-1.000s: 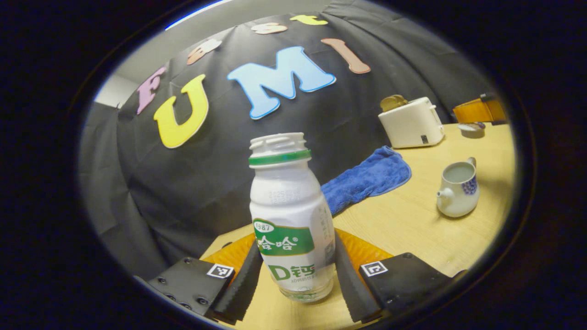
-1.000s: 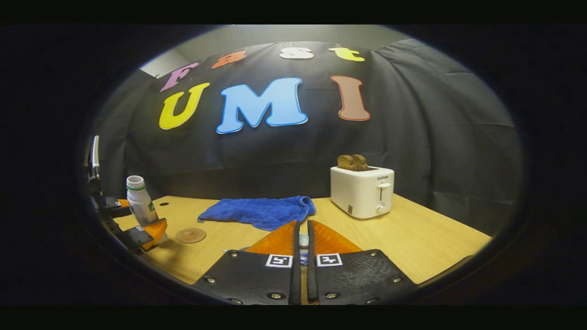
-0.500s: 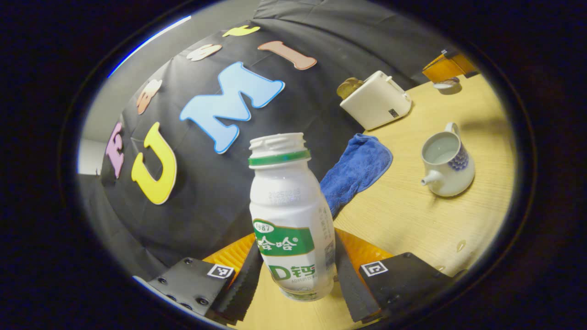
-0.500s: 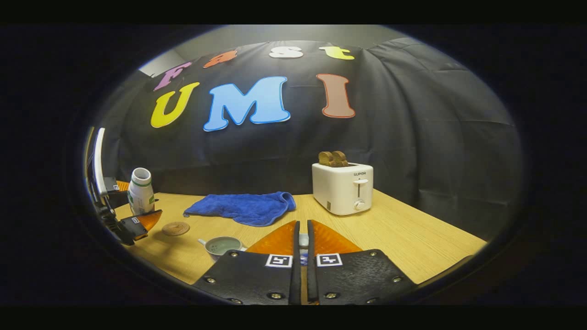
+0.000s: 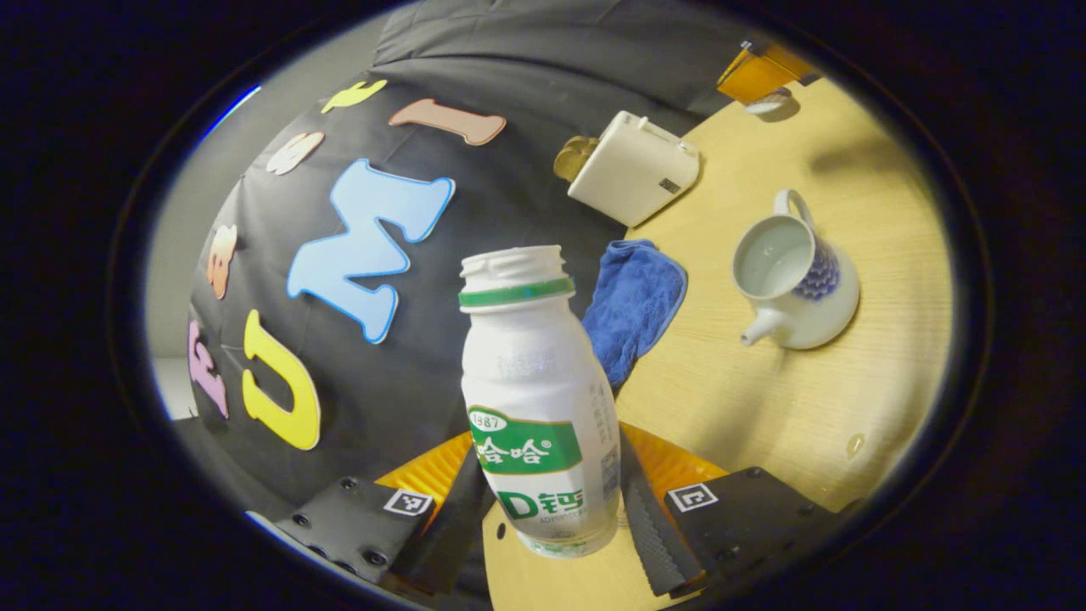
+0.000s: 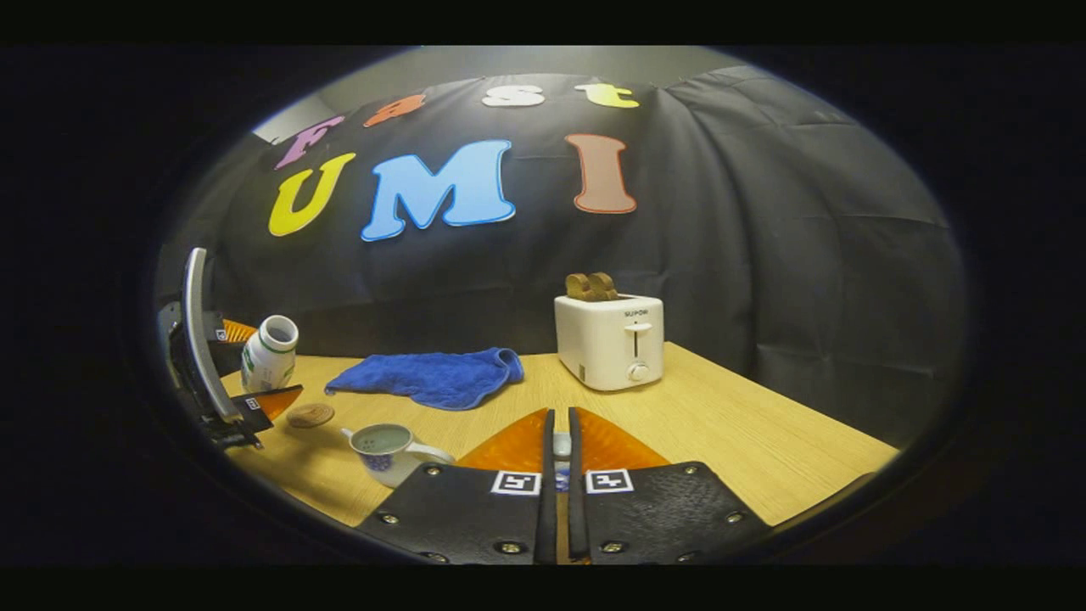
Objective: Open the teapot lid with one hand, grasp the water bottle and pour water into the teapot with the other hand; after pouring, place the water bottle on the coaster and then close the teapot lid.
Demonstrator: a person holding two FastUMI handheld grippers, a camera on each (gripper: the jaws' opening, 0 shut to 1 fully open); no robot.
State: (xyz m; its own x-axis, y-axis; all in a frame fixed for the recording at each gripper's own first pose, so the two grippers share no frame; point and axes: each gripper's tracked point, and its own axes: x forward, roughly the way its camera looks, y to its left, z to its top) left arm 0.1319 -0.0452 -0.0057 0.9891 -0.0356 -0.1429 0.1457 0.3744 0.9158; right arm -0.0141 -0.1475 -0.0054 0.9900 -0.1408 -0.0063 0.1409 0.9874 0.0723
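- We see the pale wooden table (image 6: 747,441) carrying everything, and at its back a white plastic two-slot toaster (image 6: 609,341) with brown toast in its slots.
- Next in size, a crumpled blue terry cloth (image 6: 428,379) lies flat between the toaster and the bottle's side of the table.
- Our left gripper (image 5: 551,496) is clamped on the white plastic water bottle with a green neck ring and green label (image 5: 536,407), both fingers pressing low on its body; the bottle is uncapped and off the table.
- In the right gripper view that bottle leans, its open mouth tipped toward the teapot.
- The white ceramic teapot with a blue flower pattern (image 5: 793,276) stands uncovered on the table, ahead and to the right of the bottle in the left gripper view, its open mouth well apart from the bottle's mouth; we judge the pour needs the bottle carried that way, its long axis tipped further over the opening.
- Our right gripper (image 6: 560,445) has its fingers nearly together on a small pale object, which we take for the teapot lid (image 6: 561,443).
- The small round brown coaster (image 6: 310,415) lies bare just beside the left gripper, waiting for the bottle.
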